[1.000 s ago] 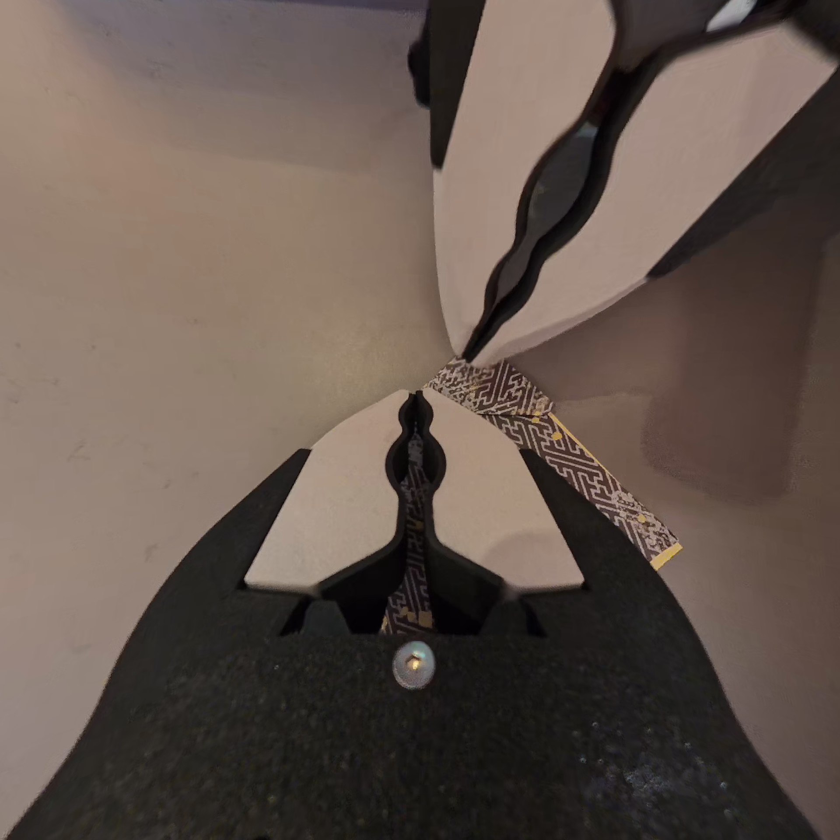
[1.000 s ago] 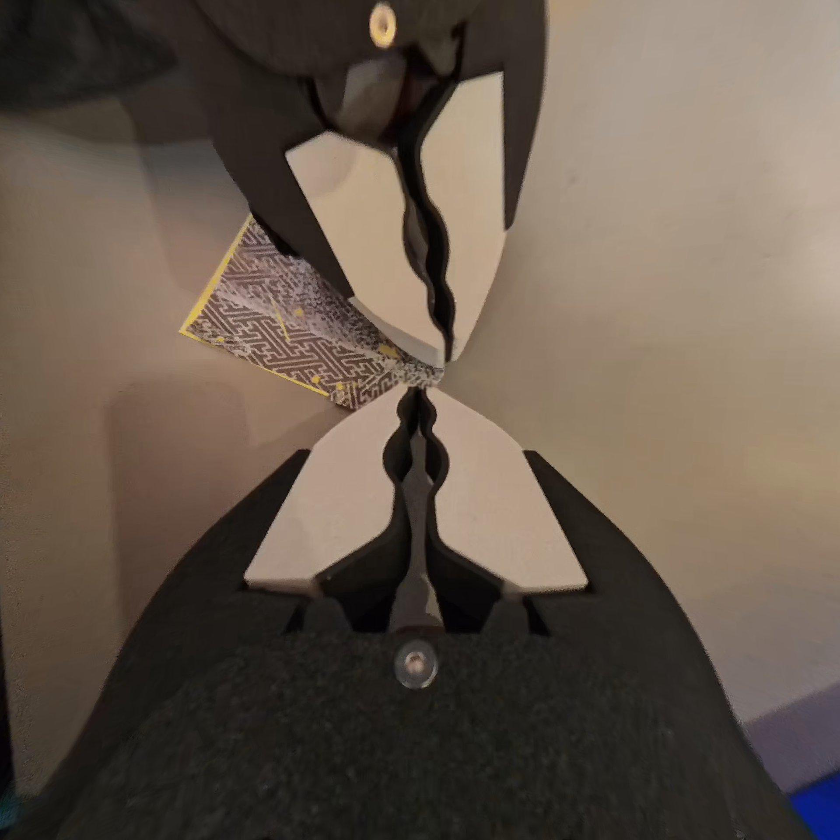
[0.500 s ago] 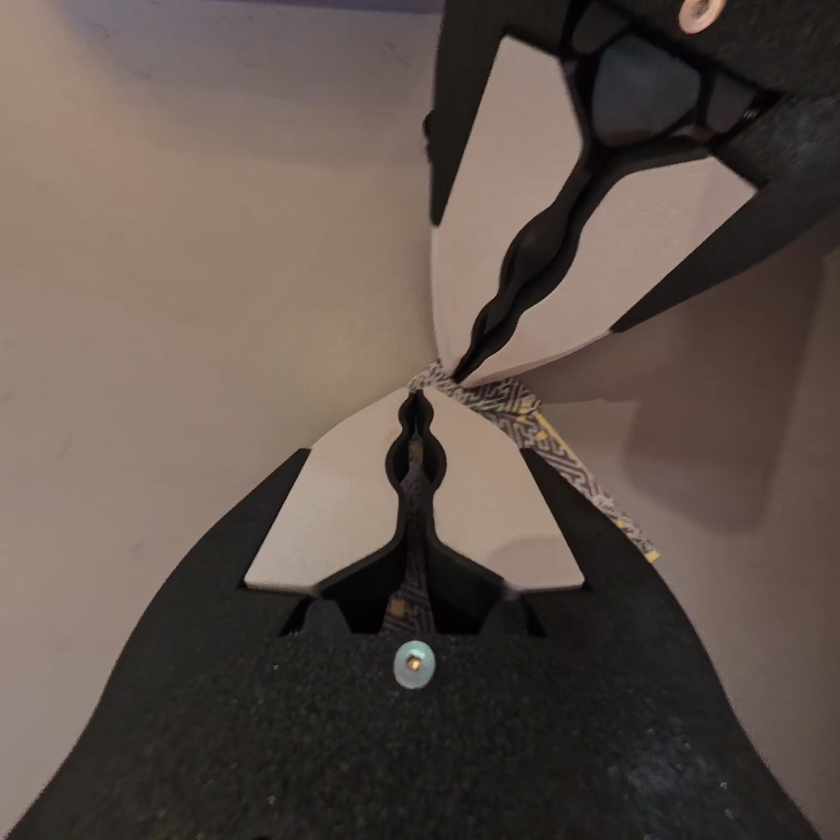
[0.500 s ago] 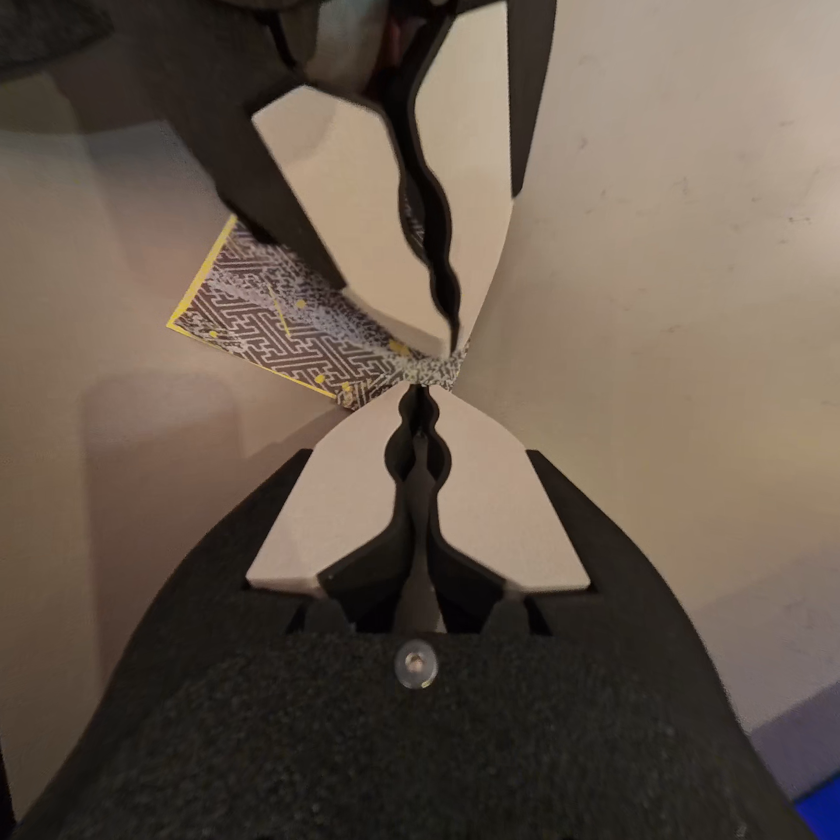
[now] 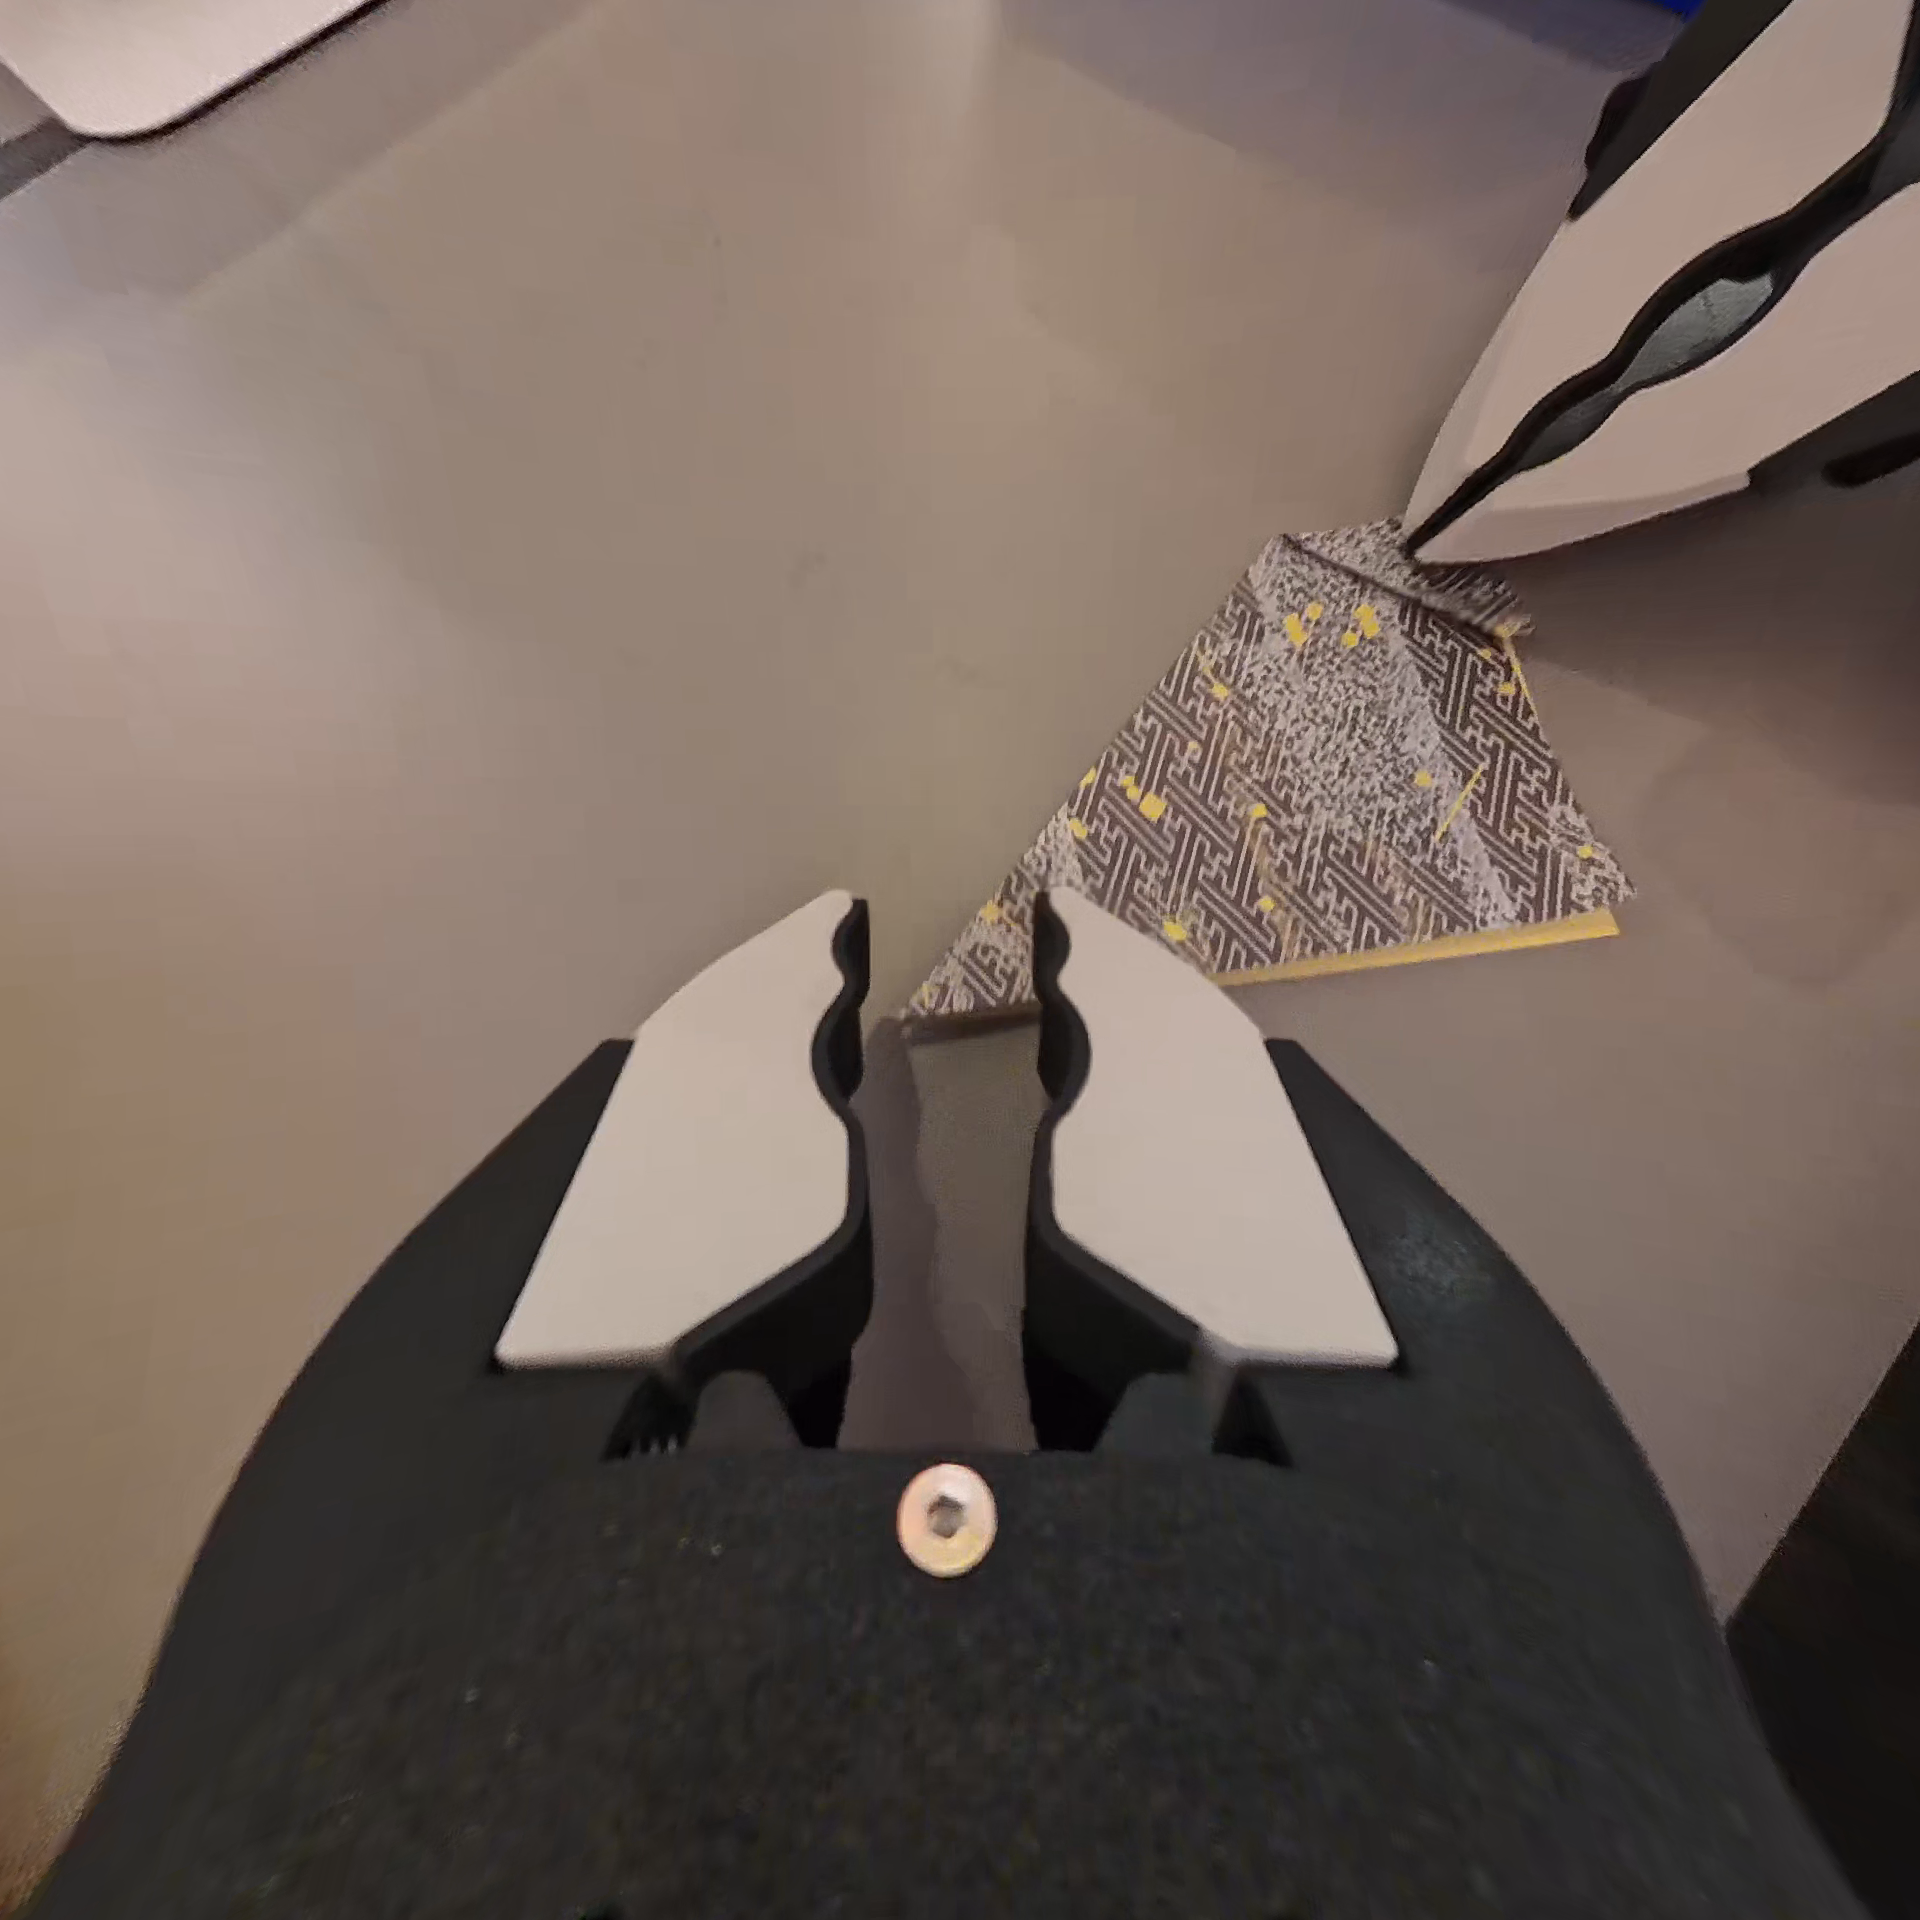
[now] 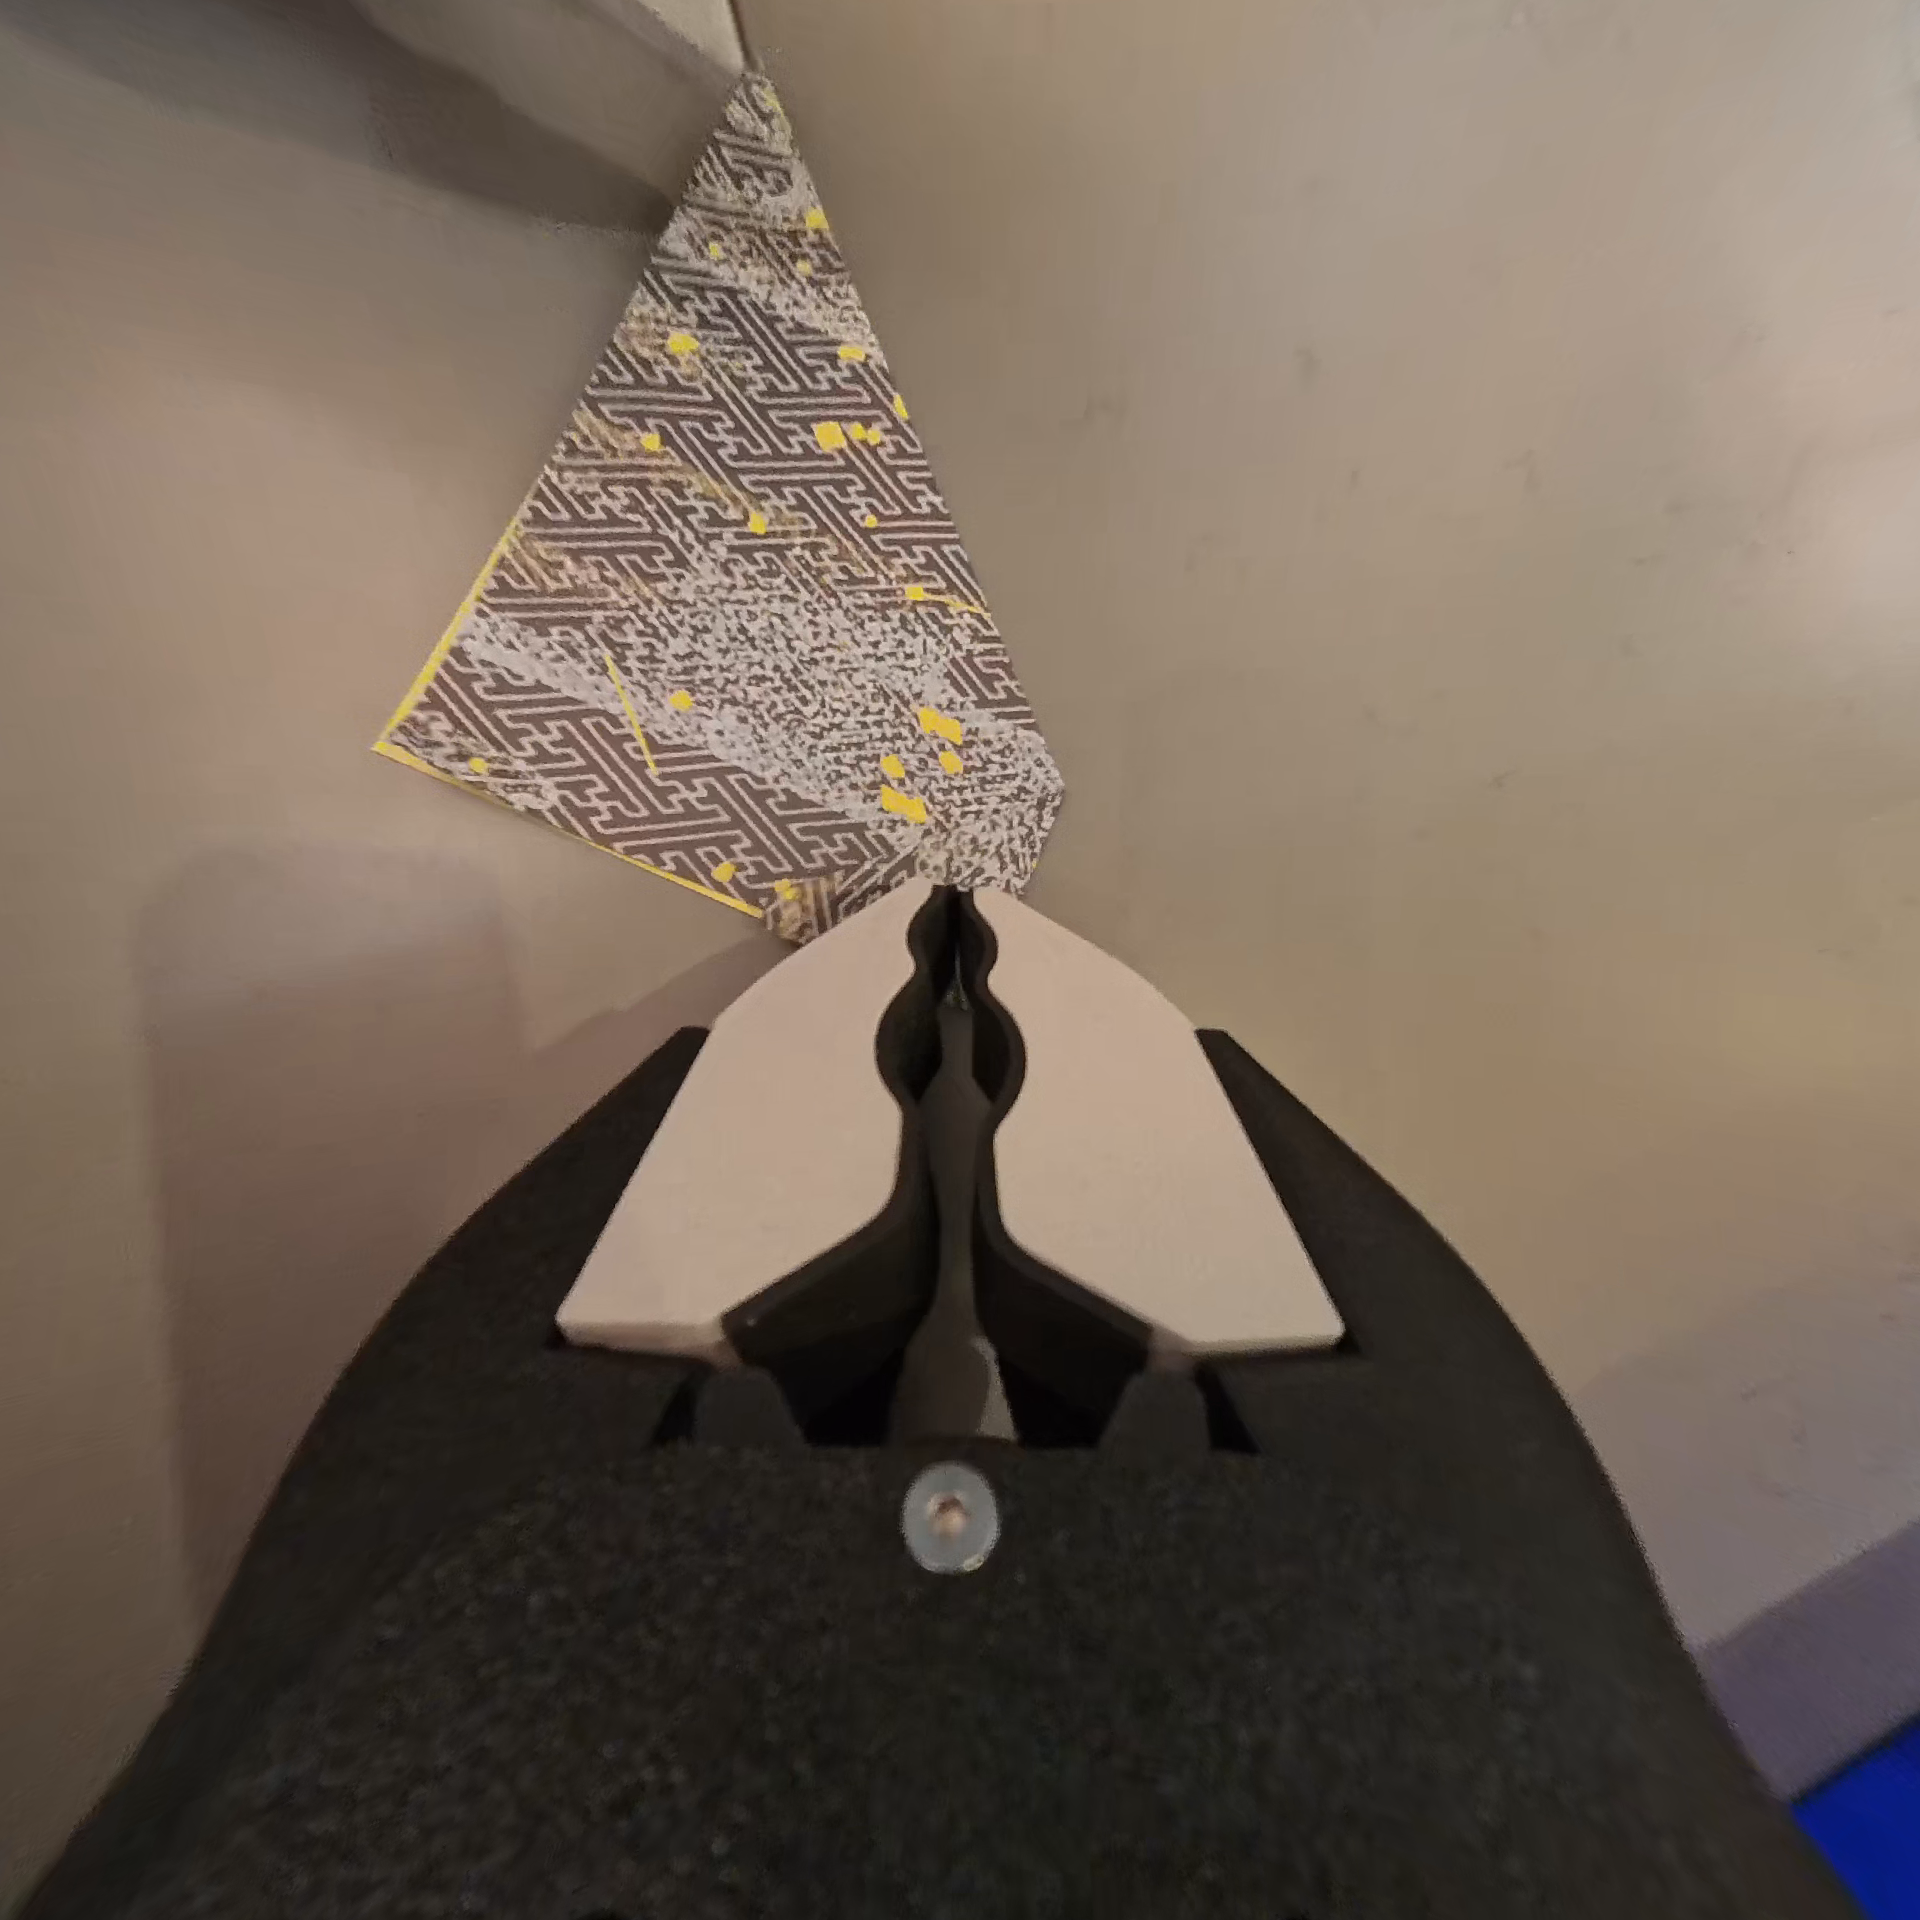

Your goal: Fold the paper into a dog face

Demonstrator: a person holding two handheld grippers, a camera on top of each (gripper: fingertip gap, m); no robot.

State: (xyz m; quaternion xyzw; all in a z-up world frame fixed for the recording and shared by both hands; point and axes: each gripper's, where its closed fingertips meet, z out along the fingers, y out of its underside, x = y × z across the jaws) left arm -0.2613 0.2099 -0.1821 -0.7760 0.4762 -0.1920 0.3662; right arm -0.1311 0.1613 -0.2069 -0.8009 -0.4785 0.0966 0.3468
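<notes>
The paper (image 5: 1351, 790) is folded into a pointed, roughly triangular shape, grey maze-patterned with yellow flecks and a thin yellow edge. It rests on the beige table (image 5: 520, 623). My left gripper (image 5: 948, 914) is open and empty, with its right fingertip just in front of the paper's near corner. My right gripper (image 6: 956, 899) is shut on a corner of the paper (image 6: 748, 582), which spreads away from its tips. The right gripper also shows in the left wrist view (image 5: 1418, 535), pinching the paper's far corner.
A pale rounded sheet or mat (image 5: 156, 62) lies at the far left corner. The table's dark edge (image 5: 1849, 1558) runs along the right of the left wrist view. A blue patch (image 6: 1870, 1766) shows beyond the table in the right wrist view. Tip to tip, the grippers are about 15 cm apart.
My left gripper has let go of the paper, opened and drawn back from it. The paper now spreads out in full view. My right gripper still pinches its corner.
</notes>
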